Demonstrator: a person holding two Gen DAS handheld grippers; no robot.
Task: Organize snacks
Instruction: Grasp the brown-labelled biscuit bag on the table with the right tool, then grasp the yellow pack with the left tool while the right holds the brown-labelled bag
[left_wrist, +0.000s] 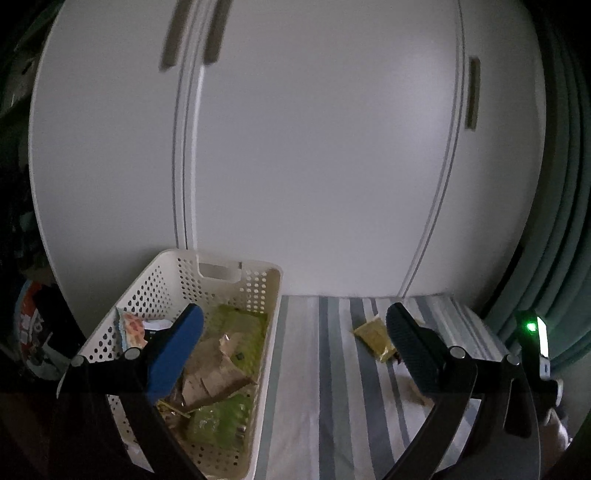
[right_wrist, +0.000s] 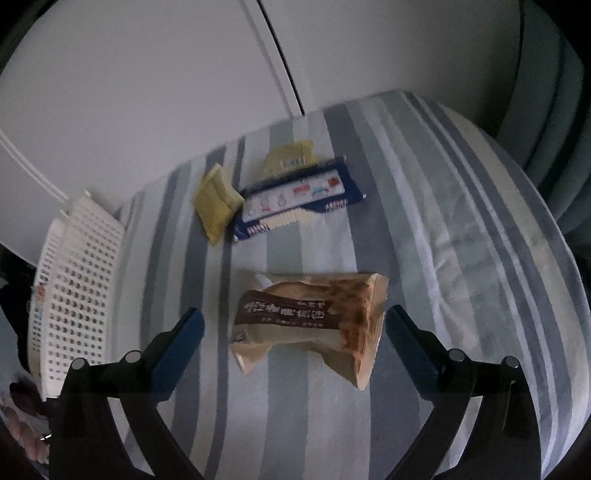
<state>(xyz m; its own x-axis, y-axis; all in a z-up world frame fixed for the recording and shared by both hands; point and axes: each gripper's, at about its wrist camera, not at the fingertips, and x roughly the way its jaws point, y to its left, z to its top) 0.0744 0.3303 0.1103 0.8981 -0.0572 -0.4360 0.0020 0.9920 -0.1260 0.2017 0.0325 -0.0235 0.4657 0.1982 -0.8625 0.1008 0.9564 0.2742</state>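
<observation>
Right gripper (right_wrist: 293, 325) hovers open, straddling the brown snack packet (right_wrist: 306, 325)

left hand-held gripper (left_wrist: 295, 332) spread, empty | white basket (left_wrist: 166, 266) holds snack packets | yellow packet (left_wrist: 373, 334) on striped cloth (left_wrist: 332, 406)

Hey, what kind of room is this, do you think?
Probably a bedroom: snacks lie on a striped bedsheet over a soft mattress, tall white wardrobe doors stand right behind it, and a curtain hangs at the side.
</observation>
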